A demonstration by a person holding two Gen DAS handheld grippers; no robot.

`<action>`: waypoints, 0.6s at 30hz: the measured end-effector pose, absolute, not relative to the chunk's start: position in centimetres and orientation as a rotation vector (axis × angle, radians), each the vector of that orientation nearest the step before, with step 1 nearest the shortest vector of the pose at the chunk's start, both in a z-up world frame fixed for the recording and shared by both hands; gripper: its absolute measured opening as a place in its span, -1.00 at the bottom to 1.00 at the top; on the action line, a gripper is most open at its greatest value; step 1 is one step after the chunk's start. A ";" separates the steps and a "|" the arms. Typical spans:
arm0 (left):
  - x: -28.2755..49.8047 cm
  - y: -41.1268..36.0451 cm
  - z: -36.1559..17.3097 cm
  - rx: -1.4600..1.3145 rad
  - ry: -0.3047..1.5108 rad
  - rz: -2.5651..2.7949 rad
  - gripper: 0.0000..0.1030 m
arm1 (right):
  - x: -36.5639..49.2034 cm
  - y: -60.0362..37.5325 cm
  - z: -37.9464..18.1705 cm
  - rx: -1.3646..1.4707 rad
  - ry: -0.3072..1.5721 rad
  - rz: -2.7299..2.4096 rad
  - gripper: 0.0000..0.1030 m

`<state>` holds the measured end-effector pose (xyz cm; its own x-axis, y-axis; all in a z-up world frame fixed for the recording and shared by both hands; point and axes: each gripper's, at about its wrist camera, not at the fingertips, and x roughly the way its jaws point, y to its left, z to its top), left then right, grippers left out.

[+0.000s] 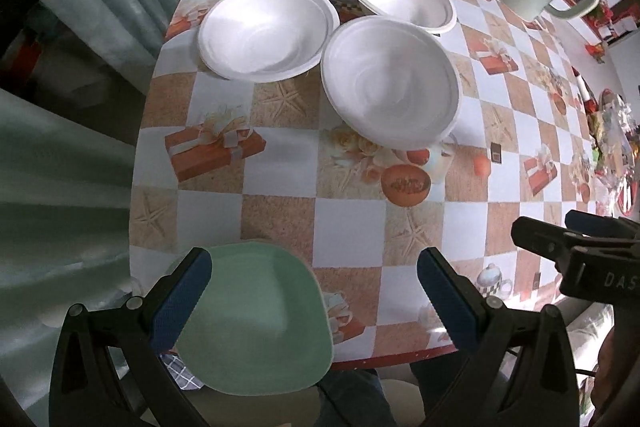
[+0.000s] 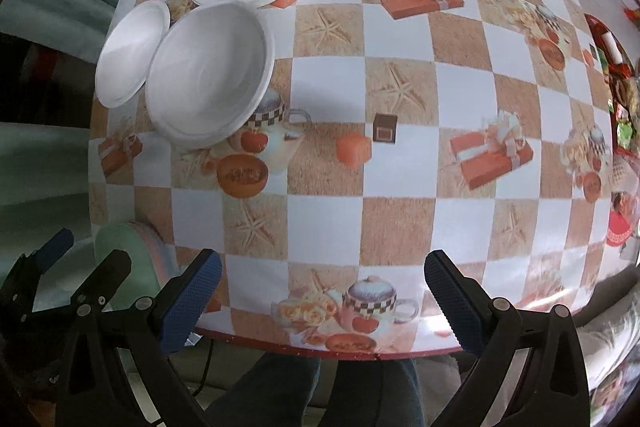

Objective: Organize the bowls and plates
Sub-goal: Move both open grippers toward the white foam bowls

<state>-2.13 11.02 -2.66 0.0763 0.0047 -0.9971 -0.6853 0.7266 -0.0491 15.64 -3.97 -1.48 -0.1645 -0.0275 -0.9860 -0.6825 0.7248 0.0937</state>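
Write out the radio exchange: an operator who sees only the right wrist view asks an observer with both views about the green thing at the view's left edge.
Operator: I see only a sliver of green low on my left. What is it?
Observer: A green plate, squarish with rounded corners, at the near edge of the table.
Operator: Is anything gripping it?
Observer: No. The left claw is open. Its left finger is beside the plate's edge and its right finger is well clear of it.
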 end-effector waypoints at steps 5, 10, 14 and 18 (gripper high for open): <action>-0.6 11.7 -3.5 -0.640 1.437 0.600 0.99 | 17.0 -2.4 -2.1 -0.619 1.660 0.677 0.98; 0.9 12.8 -4.3 -0.662 1.451 0.622 0.99 | 18.8 -1.1 -3.1 -0.641 1.668 0.693 0.98; 1.9 14.0 -5.1 -0.698 1.453 0.656 0.99 | 20.0 0.2 -4.0 -0.654 1.677 0.699 0.98; 2.7 15.4 -6.3 -0.761 1.448 0.693 0.99 | 21.1 1.6 -4.9 -0.662 1.681 0.708 0.98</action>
